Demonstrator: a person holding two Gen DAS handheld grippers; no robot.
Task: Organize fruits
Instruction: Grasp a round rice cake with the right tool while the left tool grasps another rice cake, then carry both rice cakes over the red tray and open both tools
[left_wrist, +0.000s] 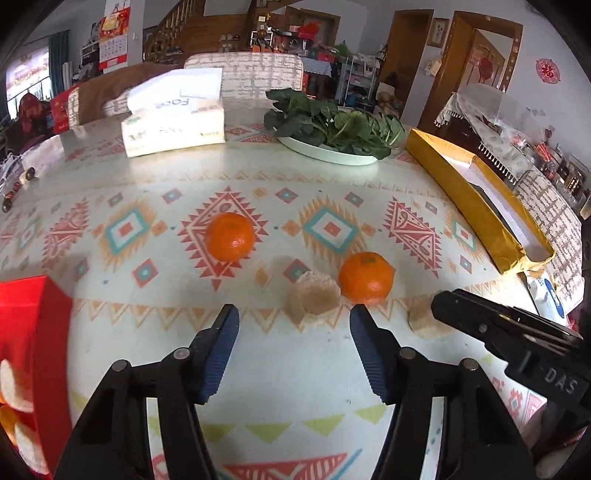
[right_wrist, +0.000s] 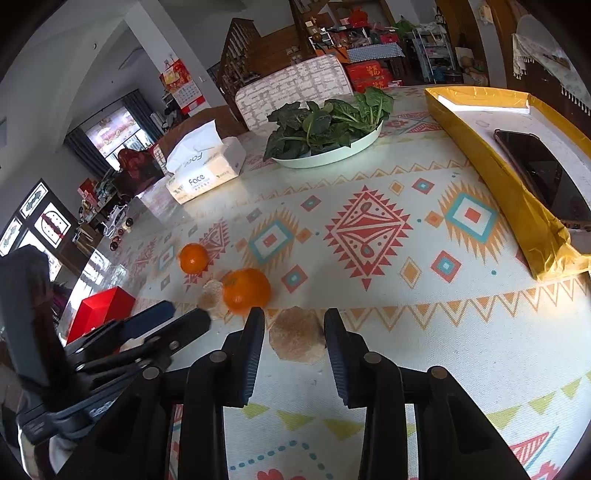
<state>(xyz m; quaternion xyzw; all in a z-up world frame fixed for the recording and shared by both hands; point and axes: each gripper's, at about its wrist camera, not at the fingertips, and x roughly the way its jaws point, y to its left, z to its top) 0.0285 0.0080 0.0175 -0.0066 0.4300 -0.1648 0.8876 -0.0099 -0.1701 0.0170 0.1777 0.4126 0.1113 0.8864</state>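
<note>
Two oranges on the patterned tablecloth (left_wrist: 295, 177): near orange (left_wrist: 365, 277) just ahead of the left gripper (left_wrist: 293, 328), far orange (left_wrist: 230, 236) well apart to its left. Beside the near orange, a tan wafer (left_wrist: 314, 299); a second wafer (right_wrist: 297, 338) between the right gripper's (right_wrist: 294, 334) fingertips, jaws narrowed around it, contact hard to confirm. Left jaws apart, nothing between. Red box (left_wrist: 33, 332) at left; behind, tissue pack (left_wrist: 173, 125), plate of greens (left_wrist: 332, 129), gold tray (left_wrist: 480, 199) with phone (right_wrist: 543, 177).

Two bright orange tangerines (left_wrist: 230, 236) (left_wrist: 365, 277) lie on a cream tablecloth (left_wrist: 295, 192) patterned with red, teal and orange diamonds. The box (left_wrist: 33, 332) is red, the tray (right_wrist: 491, 162) gold, the leaves (right_wrist: 325, 123) dark green.
</note>
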